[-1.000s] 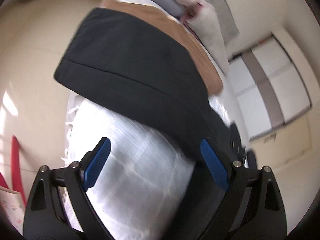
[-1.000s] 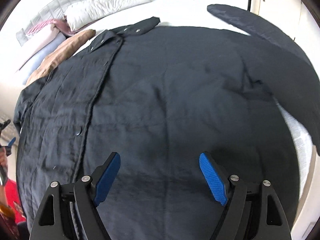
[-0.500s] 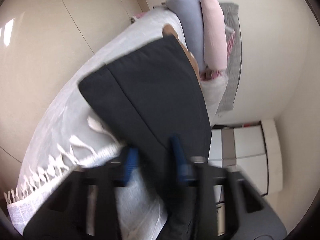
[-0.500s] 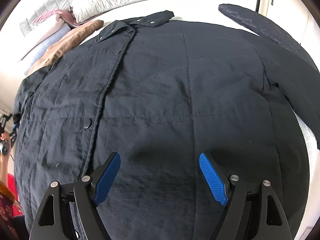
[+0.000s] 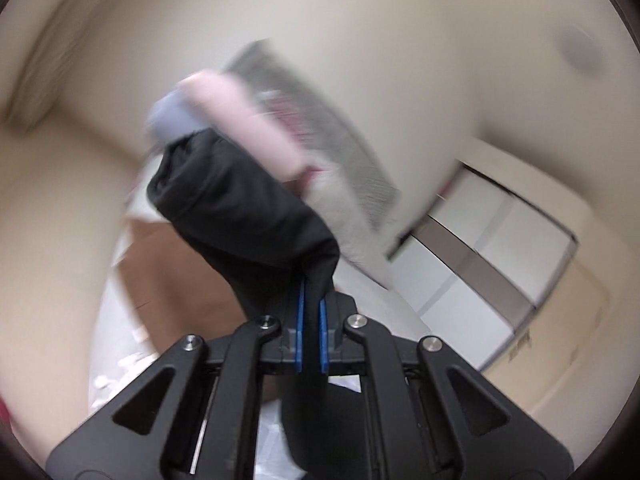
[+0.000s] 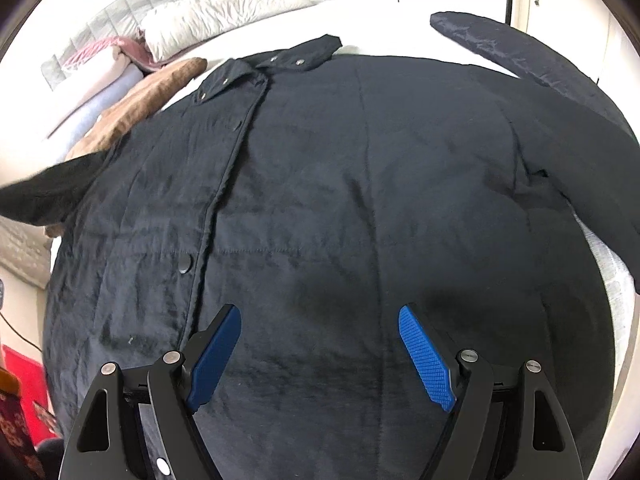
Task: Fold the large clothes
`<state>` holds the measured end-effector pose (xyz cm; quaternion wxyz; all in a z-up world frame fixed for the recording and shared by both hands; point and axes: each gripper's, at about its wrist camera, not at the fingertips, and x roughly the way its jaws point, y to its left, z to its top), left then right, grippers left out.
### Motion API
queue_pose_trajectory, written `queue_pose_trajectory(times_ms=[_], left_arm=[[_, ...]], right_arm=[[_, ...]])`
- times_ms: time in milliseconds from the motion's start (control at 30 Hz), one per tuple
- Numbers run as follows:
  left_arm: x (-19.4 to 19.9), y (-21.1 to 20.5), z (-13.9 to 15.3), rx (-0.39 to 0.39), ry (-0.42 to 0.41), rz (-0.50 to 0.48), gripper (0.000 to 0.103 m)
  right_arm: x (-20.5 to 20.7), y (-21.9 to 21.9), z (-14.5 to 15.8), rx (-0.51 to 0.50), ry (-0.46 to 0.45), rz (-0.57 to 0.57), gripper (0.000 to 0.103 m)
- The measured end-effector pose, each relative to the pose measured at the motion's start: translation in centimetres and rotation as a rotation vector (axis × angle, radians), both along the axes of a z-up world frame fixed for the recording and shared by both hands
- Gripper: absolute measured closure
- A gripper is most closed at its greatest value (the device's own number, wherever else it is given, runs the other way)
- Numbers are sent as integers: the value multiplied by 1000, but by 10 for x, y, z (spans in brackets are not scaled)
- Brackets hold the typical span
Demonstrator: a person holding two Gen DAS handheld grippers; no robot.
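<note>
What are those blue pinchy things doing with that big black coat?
A person is folding the black coat spread on the bed. The left tool is pinched shut on the coat's sleeve, lifted off the bed. The right tool is open above the coat's body, holding nothing.

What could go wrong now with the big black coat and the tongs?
1. The left tongs pinch only a narrow edge of the sleeve, so it might slip out while lifted.
2. The right tongs are open above the black coat and hold nothing, so pulling the sleeve could drag the whole coat crooked.
3. The brown blanket lies beside the coat's shoulder and might get caught in the fold.
</note>
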<state>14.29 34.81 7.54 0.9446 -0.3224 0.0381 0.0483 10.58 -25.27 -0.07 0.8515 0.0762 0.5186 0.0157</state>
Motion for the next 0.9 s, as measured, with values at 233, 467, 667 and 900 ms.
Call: queue_pose_trajectory(times_ms=[233, 467, 667, 900], left_arm=[[39, -116, 54, 244, -10, -261, 96], [50, -236, 36, 361, 93, -497, 95], [63, -289, -8, 430, 264, -744, 35], [50, -248, -15, 476, 333, -660, 33]], right_arm=[[1, -9, 7, 41, -19, -12, 21], [1, -16, 6, 59, -20, -29, 21], [5, -24, 3, 52, -12, -39, 21], [1, -37, 9, 107, 0, -49, 21]])
